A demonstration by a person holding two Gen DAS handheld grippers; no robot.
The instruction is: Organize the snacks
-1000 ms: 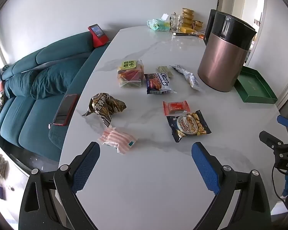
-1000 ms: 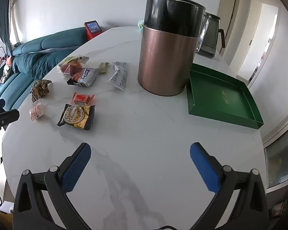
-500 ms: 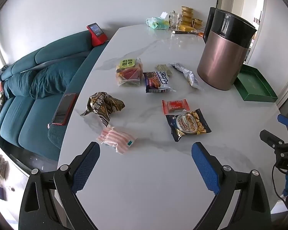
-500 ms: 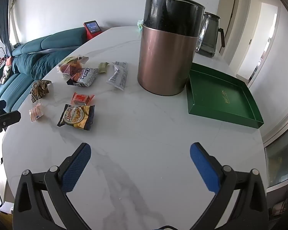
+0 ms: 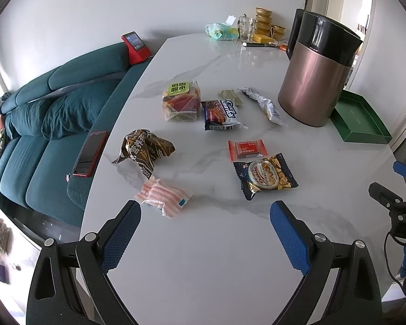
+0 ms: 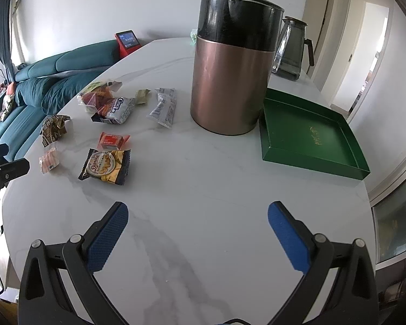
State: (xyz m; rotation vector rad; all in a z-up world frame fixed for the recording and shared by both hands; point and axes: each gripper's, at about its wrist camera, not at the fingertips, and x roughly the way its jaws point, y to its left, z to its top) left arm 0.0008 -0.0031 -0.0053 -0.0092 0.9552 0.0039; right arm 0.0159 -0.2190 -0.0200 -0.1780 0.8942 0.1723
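While both grippers hang above the white marble table (image 5: 216,257), 8 wrapped snacks lie scattered on its left half, none touching a gripper. Count: 1 pink striped packet (image 5: 163,196) nearest the left gripper; 1 crumpled brown packet (image 5: 144,150); 1 clear bag with a green label (image 5: 181,103); 1 dark blue cracker packet (image 5: 220,113) touching that bag's right edge; 1 small olive sachet (image 5: 231,97); 1 long silver packet (image 5: 264,105); 1 red wafer packet (image 5: 247,149); 1 dark Danisa cookie packet (image 5: 265,176) just beside the red one.

1 copper canister with a black lid (image 6: 232,81) stands upright near the table's middle. 1 green tray (image 6: 308,135) sits just right of it, with no snack inside. 1 glass pitcher (image 6: 291,50) stands behind the canister.

Left gripper (image 5: 205,226): jaws spread wide, holding nothing, with the pink striped packet just ahead of its left finger. Right gripper (image 6: 197,224): jaws spread wide, holding nothing, over bare tabletop, well apart from the snacks.

Off the table: 1 teal sofa (image 5: 40,124), 1 phone (image 5: 90,153) on its arm.
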